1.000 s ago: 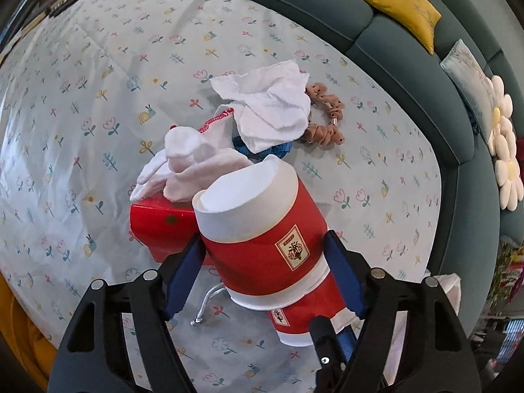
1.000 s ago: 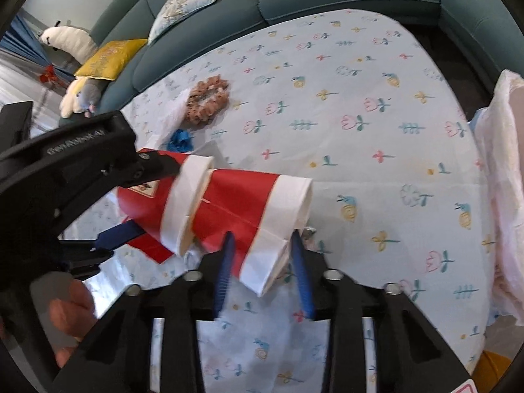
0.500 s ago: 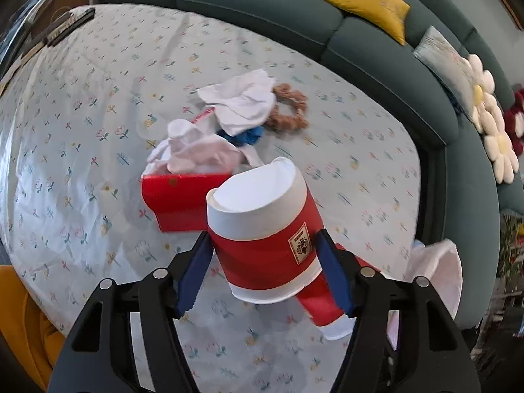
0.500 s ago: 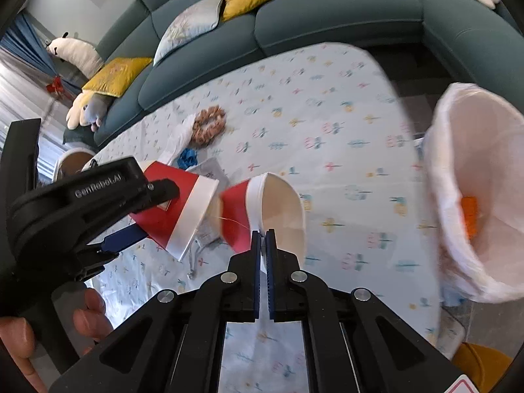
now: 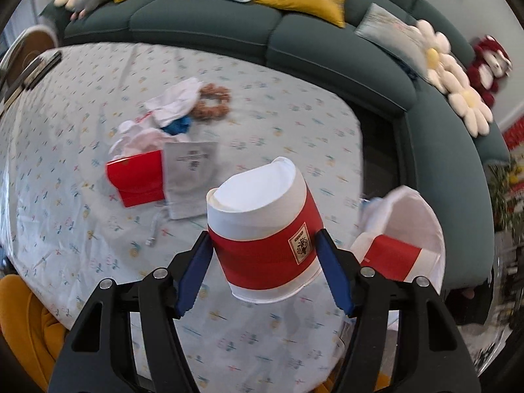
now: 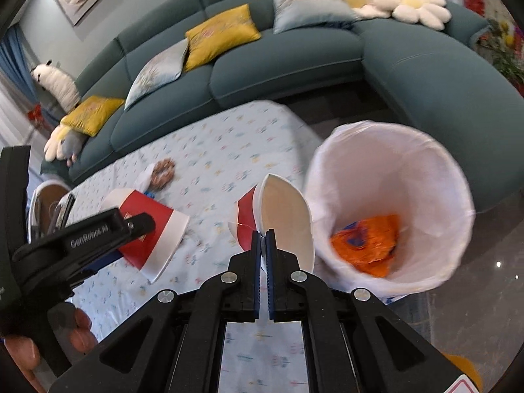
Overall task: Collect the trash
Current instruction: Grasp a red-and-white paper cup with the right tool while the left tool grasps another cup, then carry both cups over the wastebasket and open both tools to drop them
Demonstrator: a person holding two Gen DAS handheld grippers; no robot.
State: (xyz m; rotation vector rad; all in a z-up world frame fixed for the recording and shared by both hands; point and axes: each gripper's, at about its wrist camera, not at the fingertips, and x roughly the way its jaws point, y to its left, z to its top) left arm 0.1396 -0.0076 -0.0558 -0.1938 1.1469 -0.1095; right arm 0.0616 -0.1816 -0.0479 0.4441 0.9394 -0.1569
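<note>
**Both claws loaded, cups up off the table**

Far left on the floral-cloth table (image 5: pixel 59 196): red box (image 5: pixel 137 178) with crumpled white tissues (image 5: pixel 173 104) behind it, a grey printed pouch (image 5: pixel 191 177) touching the box's right side, a blue scrap (image 5: pixel 177 126) and a brown ring-shaped scrunchie (image 5: pixel 211 103) further back.

Left gripper (image 5: pixel 263 273): blue pads clamped on either side of a red-and-white paper cup (image 5: pixel 262 232), held above the cloth, closed base facing the camera (sides look slightly squashed).

Right gripper (image 6: pixel 262 255): jaws pinched together on the rim of a second paper cup (image 6: pixel 281 216), one pad inside, one outside; mouth of the cup faces the camera. It hangs at the table edge, just beside the bin.

Far right: white-lined trash bin (image 6: pixel 386 150) on the floor next to the table, orange wrapper (image 6: pixel 366 242) at the bottom. Teal sofa (image 6: pixel 294 62) wraps behind everything.
</note>
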